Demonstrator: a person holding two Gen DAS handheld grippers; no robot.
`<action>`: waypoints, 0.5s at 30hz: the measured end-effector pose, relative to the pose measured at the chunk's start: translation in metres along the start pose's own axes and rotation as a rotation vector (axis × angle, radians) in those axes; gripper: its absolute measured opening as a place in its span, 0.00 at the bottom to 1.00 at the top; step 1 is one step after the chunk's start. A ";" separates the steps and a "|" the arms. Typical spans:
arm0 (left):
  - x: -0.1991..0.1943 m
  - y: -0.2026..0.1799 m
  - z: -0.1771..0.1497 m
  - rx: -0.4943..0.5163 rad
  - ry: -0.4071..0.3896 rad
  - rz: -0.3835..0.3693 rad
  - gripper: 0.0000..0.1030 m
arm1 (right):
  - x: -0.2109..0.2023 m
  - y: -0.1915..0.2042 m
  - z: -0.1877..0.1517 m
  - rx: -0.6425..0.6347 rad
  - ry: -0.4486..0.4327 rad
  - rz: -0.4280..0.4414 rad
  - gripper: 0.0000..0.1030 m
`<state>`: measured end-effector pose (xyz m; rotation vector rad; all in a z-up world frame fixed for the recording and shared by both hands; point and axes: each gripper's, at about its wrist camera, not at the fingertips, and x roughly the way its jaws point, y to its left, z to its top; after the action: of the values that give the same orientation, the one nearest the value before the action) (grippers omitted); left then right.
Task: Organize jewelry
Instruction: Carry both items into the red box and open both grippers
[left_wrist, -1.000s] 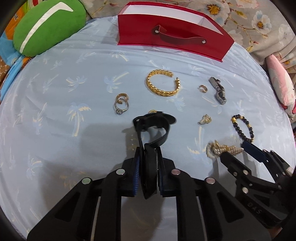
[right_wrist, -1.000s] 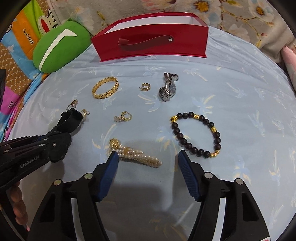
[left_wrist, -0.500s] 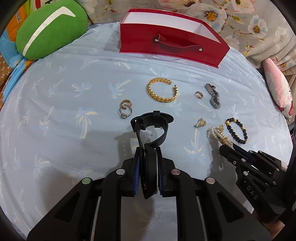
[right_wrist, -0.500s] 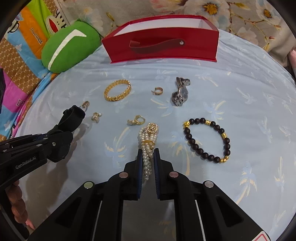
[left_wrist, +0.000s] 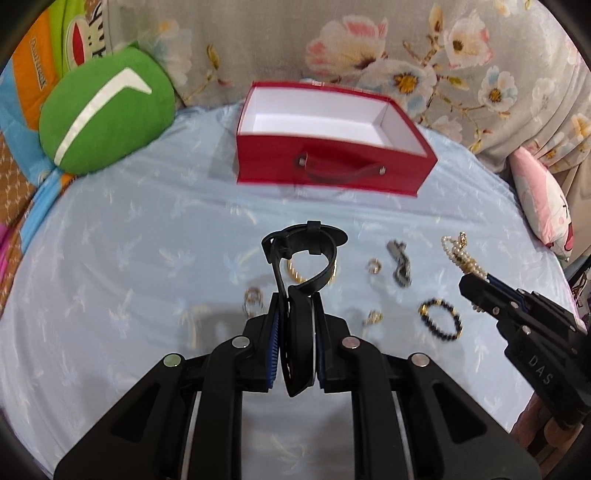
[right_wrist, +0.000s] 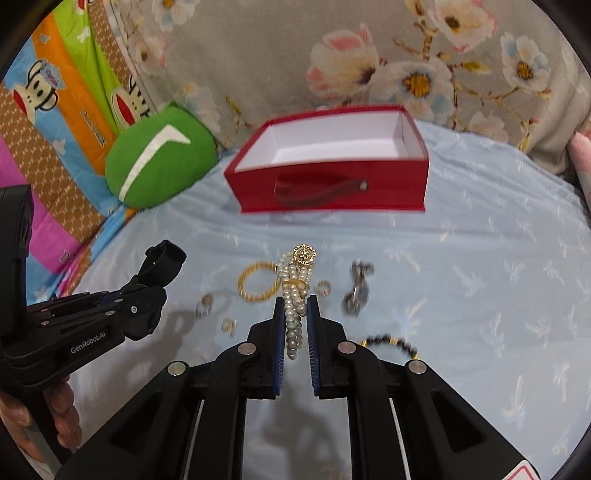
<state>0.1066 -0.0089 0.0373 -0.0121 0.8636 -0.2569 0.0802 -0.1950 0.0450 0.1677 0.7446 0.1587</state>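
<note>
The left claw (left_wrist: 295, 343) is squeezed tight on a black watch (left_wrist: 301, 266). The watch strap loops up in front of the claw, above the blue sheet (left_wrist: 129, 258). The right claw (right_wrist: 295, 325) is pinched on a pearl bracelet (right_wrist: 295, 291) with a gold flower clasp at its top end. The pearls stick up between the two blue pads (right_wrist: 279, 332), off the sheet.

Straight ahead of both claws, farther off, sits a red box (left_wrist: 332, 173) with a white inside and a dark strap handle on its front wall. Nothing stands between the claws and the box. A green cushion (left_wrist: 107, 114) lies ahead and to the left of the box, and a pink pillow (left_wrist: 539, 206) lies far to the right of the left claw.

Under and just ahead of the claws, small things lie on the sheet. A gold chain bangle (right_wrist: 258, 282) lies just left of the pearls, partly behind them. A small gold ring (right_wrist: 324, 287) lies just right of them, and a silver metal piece (right_wrist: 356, 288), blurry, lies farther right. A black bead bracelet (left_wrist: 441, 319) with gold beads lies near the right claw's right side. Two more small gold rings (right_wrist: 216, 314) lie between the two claws, also blurry.
</note>
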 end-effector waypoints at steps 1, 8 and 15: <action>-0.003 -0.001 0.009 0.006 -0.022 0.000 0.14 | -0.001 -0.002 0.011 -0.003 -0.019 -0.001 0.10; 0.000 -0.007 0.084 0.035 -0.157 0.002 0.14 | 0.014 -0.021 0.083 -0.011 -0.108 -0.016 0.10; 0.034 -0.019 0.167 0.062 -0.250 0.012 0.14 | 0.068 -0.042 0.161 0.014 -0.111 -0.025 0.10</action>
<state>0.2495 -0.0510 0.1232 0.0187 0.6065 -0.2645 0.2427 -0.2379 0.1080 0.1789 0.6368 0.1190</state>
